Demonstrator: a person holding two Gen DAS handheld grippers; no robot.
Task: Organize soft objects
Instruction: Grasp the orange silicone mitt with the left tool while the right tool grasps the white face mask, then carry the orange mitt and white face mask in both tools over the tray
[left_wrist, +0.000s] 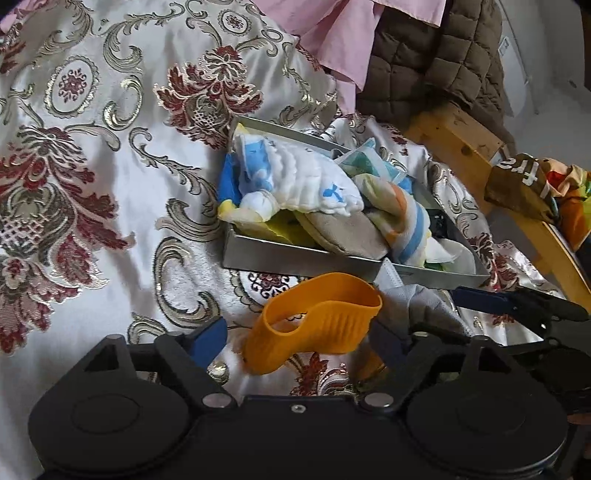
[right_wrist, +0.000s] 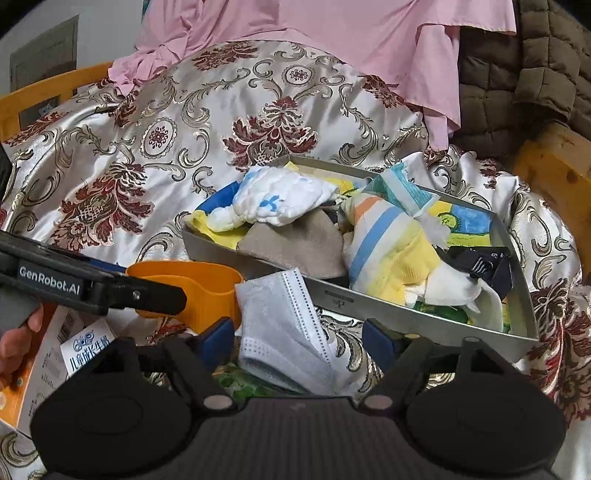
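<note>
Tray (right_wrist: 424, 321) of cloths on bedspread (right_wrist: 166, 147) (mask (right_wrist: 284, 325) before it).

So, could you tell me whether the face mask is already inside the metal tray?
No, the mask lies on the bedspread in front of the tray, outside its wall.

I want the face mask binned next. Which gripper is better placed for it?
Right. The face mask lies between the right gripper's open fingers; the left gripper straddles the orange silicone piece instead.

The bedspread (right_wrist: 155, 155) is shiny cream with dark red flowers and gold scrolls. The tray (right_wrist: 424, 317) is grey metal. A white cloth (right_wrist: 288, 203) carries blue marks, another (right_wrist: 376, 236) orange, blue and yellow stripes. The silicone piece (left_wrist: 321, 325) is orange, the mask (right_wrist: 284, 325) pale blue-grey.
</note>
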